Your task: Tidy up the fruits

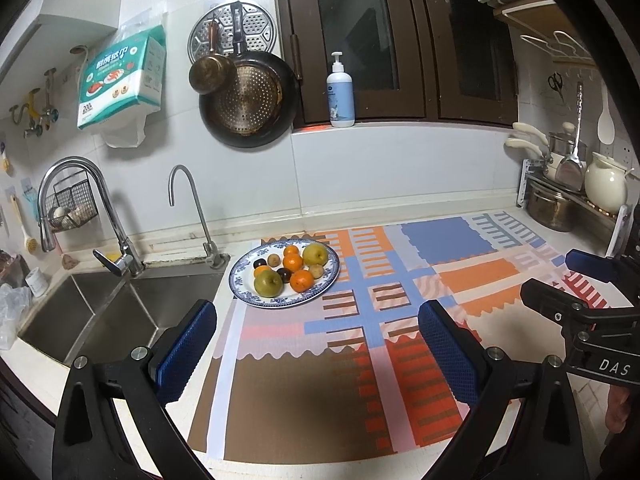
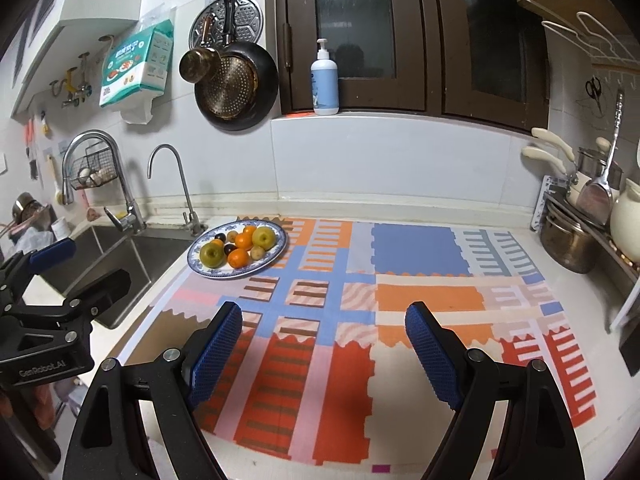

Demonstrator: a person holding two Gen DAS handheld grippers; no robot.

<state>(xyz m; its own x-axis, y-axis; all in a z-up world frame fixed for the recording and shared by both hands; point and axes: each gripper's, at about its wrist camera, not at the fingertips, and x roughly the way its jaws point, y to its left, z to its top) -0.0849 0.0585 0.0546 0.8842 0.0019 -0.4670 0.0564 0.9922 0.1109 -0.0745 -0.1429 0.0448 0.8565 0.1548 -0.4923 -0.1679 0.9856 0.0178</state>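
Observation:
A blue-and-white patterned plate (image 1: 328,276) (image 2: 280,246) sits on the counter beside the sink, on the far left of a colourful mat (image 1: 400,320) (image 2: 400,280). It holds two green pears (image 1: 268,283) (image 2: 212,254), several oranges (image 1: 302,281) (image 2: 239,258), small brown fruits (image 1: 316,270) and dark plums (image 1: 285,275). My left gripper (image 1: 316,350) is open and empty, hovering above the mat short of the plate. My right gripper (image 2: 324,354) is open and empty above the mat, to the right of the left one.
A steel double sink (image 1: 100,312) with two taps lies left of the plate. Pans hang on the wall. A soap bottle (image 1: 340,92) stands on the window ledge. A rack with pots and a white jug (image 1: 604,184) stands at the right.

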